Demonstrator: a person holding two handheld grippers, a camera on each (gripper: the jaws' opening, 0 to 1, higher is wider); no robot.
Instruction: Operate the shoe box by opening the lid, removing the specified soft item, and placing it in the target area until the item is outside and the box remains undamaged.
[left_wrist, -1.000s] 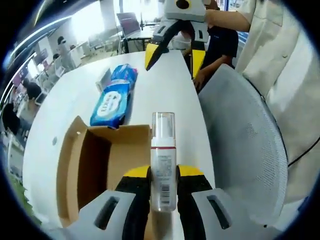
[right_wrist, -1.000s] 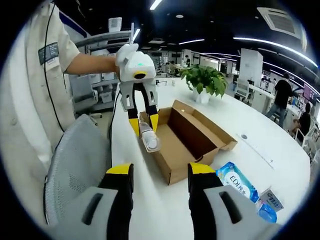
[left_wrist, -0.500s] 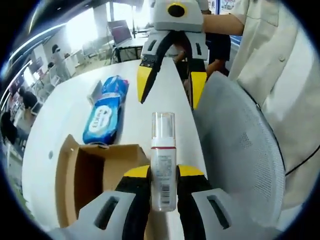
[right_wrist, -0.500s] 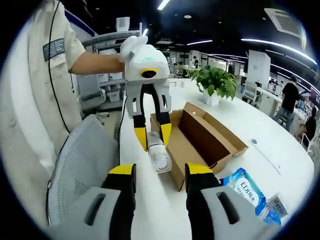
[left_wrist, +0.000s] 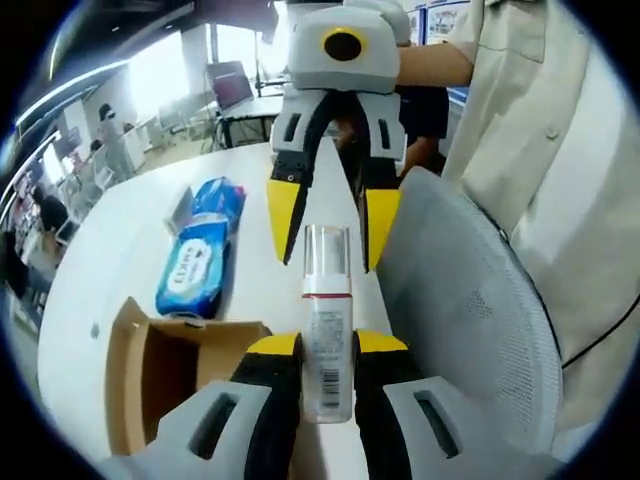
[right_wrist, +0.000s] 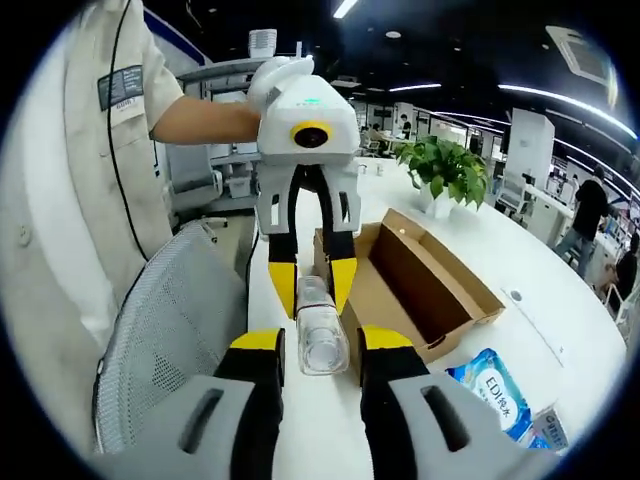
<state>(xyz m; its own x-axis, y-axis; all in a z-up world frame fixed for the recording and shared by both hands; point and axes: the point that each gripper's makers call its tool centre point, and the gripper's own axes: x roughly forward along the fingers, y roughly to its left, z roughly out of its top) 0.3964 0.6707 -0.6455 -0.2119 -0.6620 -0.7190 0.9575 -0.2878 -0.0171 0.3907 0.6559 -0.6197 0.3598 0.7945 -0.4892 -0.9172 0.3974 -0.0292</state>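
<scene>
— Left gripper (left_wrist: 327, 350)?
— Jaws closed tight on a clear pump bottle (left_wrist: 326, 325), clamped around its lower half, cap end pointing away, straight ahead

— Right gripper (right_wrist: 320, 345)?
— Jaws spread wide, yellow tips either side of the bottle's capped end; contact with it impossible to tell. In the left gripper view, coming in from above, tips flanking the cap

— Shoe box (right_wrist: 405, 290)?
— Open cardboard, lid folded back, on the white table (left_wrist: 120, 235); just beyond and right of the right gripper's jaws, low and left of the left gripper's

— Anything else nearby?
— Blue wipes pack (left_wrist: 193, 272) past the box, grey mesh chair (left_wrist: 470, 330) right of the left gripper, potted plant (right_wrist: 447, 170) far beyond the box
</scene>
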